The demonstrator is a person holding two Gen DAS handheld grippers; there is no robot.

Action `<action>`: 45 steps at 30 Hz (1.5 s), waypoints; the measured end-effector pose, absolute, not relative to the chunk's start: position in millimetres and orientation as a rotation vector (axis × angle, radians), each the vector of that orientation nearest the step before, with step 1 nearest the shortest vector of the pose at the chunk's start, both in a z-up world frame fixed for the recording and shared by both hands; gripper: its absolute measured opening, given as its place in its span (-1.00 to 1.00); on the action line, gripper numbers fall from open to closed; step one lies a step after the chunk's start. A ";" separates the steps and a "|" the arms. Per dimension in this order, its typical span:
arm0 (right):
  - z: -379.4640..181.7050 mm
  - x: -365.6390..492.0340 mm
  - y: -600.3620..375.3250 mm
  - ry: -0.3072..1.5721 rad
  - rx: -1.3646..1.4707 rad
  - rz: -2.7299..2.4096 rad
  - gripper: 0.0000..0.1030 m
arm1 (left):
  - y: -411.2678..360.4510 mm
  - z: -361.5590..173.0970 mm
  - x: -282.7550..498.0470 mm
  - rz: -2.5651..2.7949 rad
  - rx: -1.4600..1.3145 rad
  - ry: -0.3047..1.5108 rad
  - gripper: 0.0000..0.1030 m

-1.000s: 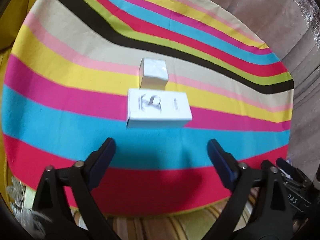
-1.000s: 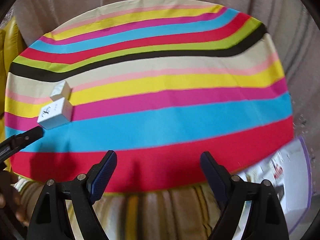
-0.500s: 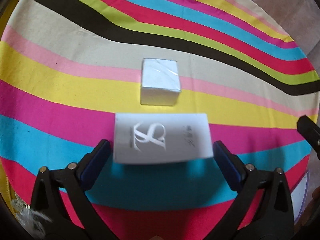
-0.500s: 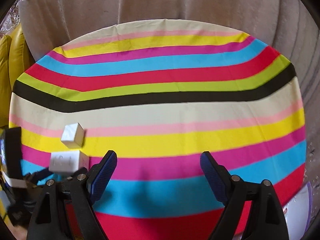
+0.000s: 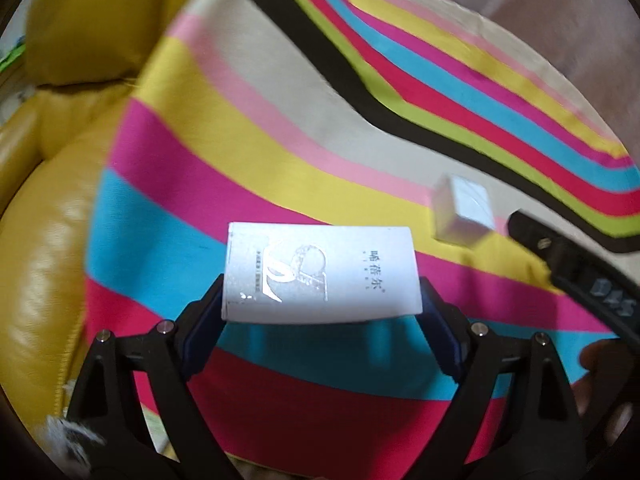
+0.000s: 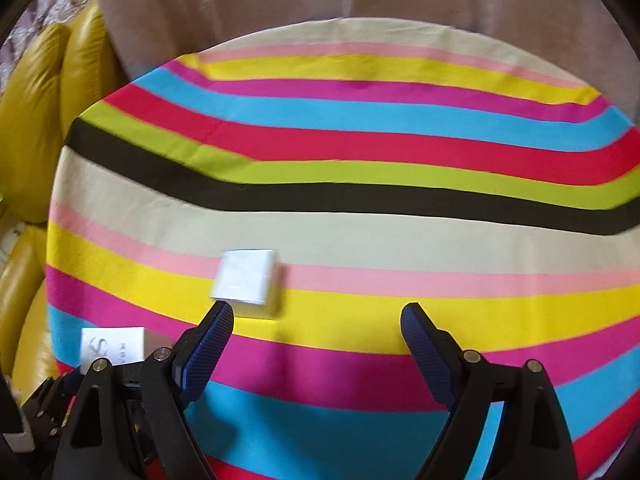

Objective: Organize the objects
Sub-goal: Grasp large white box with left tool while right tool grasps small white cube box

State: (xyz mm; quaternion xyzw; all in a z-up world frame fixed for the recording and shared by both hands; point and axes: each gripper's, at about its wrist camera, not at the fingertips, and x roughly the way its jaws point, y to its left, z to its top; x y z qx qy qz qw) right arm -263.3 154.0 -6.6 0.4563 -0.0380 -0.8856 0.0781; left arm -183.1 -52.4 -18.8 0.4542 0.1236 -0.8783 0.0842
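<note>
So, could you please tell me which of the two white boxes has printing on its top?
The flat, wide box between the closing left gripper; the small cube-like box looks plain.

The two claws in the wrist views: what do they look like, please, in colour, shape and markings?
Both look the same. The left claw and the right claw each have two black plastic arms, angular with triangular cut-outs and small silver bolt heads. The fingers end in dark blue ribbed pads. In the left wrist view, pale lettering shows on the right claw's black side, too blurred to read. No cables or sleeves are visible.
</note>
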 end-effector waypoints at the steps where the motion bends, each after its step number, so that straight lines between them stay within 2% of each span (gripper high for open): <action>1: -11.3 -267.6 144.8 -0.103 1.367 -2.636 0.69 | -59.7 -16.9 -178.5 -2.607 1.314 0.375 0.74; 13: -39.9 -298.3 103.2 0.033 1.416 -2.672 0.66 | -85.2 -23.8 -170.5 -2.597 1.276 0.462 0.74; 16: -47.0 -300.0 106.6 0.047 1.434 -2.672 0.25 | -77.6 -24.2 -180.9 -2.603 1.282 0.455 0.74; 18: -51.8 -300.2 108.1 0.059 1.442 -2.676 -0.17 | -74.4 -23.2 -180.6 -2.609 1.281 0.444 0.74; 19: -51.6 -298.5 109.3 0.068 1.432 -2.687 -0.19 | -73.6 -22.4 -179.3 -2.612 1.282 0.435 0.74; 34: -15.1 -219.4 164.7 0.054 1.395 -2.792 -0.19 | -9.4 9.0 -158.8 -2.778 1.353 0.270 0.74; 45: 8.3 -131.8 257.4 -0.090 1.483 -2.929 -0.19 | 67.5 27.1 -121.2 -2.942 1.470 0.157 0.74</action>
